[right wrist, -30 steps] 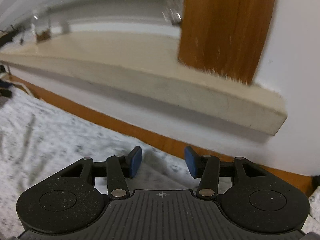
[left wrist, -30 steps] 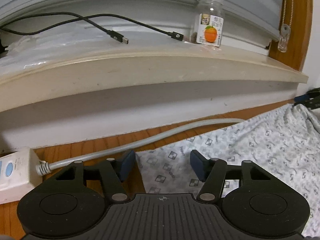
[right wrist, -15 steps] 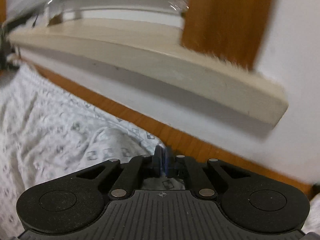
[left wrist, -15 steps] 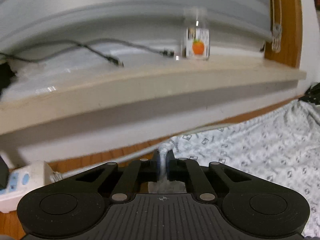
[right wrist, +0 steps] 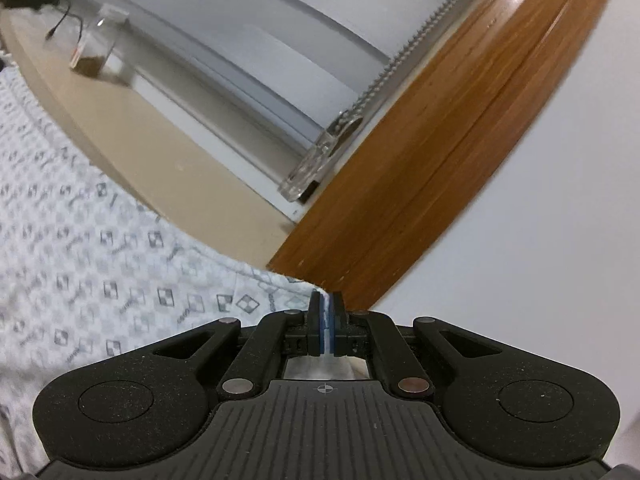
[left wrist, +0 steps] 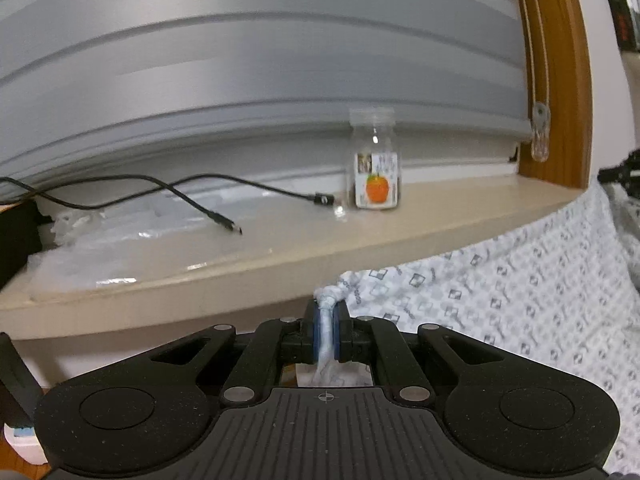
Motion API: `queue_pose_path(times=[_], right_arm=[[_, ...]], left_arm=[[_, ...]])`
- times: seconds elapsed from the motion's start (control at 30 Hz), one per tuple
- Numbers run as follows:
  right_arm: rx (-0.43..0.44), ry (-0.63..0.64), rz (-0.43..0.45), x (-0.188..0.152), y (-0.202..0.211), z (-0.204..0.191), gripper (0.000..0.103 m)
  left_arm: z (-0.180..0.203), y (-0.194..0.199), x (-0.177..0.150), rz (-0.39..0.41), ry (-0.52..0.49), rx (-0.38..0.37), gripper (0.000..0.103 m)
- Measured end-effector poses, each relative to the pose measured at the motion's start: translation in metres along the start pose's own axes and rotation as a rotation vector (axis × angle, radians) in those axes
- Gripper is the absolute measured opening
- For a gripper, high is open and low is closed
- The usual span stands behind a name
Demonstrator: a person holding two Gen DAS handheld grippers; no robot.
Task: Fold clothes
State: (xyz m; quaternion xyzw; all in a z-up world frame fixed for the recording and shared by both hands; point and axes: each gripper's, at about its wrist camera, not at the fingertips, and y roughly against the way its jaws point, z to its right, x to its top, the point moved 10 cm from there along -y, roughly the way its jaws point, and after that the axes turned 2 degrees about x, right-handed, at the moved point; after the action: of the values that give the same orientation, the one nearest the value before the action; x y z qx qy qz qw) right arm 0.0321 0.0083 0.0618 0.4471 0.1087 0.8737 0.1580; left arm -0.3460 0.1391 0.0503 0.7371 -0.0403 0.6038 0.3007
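While both pinch it, patterned garment [left wrist: 520,280] spans left claw [left wrist: 326,330]; right claw [right wrist: 326,326]

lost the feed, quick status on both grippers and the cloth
Left gripper shut on patterned cloth. Right gripper shut on it too. Bottle on sill, apart from it.

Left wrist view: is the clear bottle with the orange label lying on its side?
No, the clear bottle with the orange label stands upright on the beige windowsill.

Bottle [left wrist: 376,168] on sill [left wrist: 280,248], cable [left wrist: 192,196] left, garment [left wrist: 520,280] below
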Motion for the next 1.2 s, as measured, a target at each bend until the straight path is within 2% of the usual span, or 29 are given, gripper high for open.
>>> queue_pose_path(times=[0.13, 0.23, 0.47, 0.67, 0.83, 0.9, 1.13, 1.2], right_arm=[[0.006, 0.031, -0.032, -0.007, -0.009, -0.004, 0.003], [-0.007, 0.044, -0.032, -0.007, -0.015, -0.010, 0.003], [-0.151, 0.079, 0.100, 0.033, -0.012, -0.009, 0.003], [-0.123, 0.116, 0.075, 0.030, -0.008, -0.015, 0.003], [-0.076, 0.104, 0.077, 0.012, 0.024, -0.017, 0.003], [-0.063, 0.085, 0.086, 0.003, 0.051, -0.018, 0.003], [-0.008, 0.033, 0.092, -0.038, 0.130, -0.020, 0.003], [0.016, -0.002, 0.093, -0.053, 0.154, -0.027, 0.003]], left_arm=[[0.000, -0.002, -0.004, -0.013, -0.019, 0.010, 0.007], [-0.007, -0.003, -0.004, -0.008, 0.012, 0.033, 0.007], [-0.013, 0.008, -0.005, 0.004, 0.039, 0.051, 0.007], [-0.013, 0.018, -0.004, 0.017, 0.043, 0.032, 0.007], [-0.004, 0.040, 0.000, 0.038, 0.026, 0.005, 0.007], [0.001, 0.054, 0.001, 0.052, 0.022, -0.008, 0.007], [0.033, 0.131, -0.012, 0.092, -0.025, -0.053, 0.007], [0.043, 0.149, -0.024, 0.077, -0.034, -0.066, 0.007]])
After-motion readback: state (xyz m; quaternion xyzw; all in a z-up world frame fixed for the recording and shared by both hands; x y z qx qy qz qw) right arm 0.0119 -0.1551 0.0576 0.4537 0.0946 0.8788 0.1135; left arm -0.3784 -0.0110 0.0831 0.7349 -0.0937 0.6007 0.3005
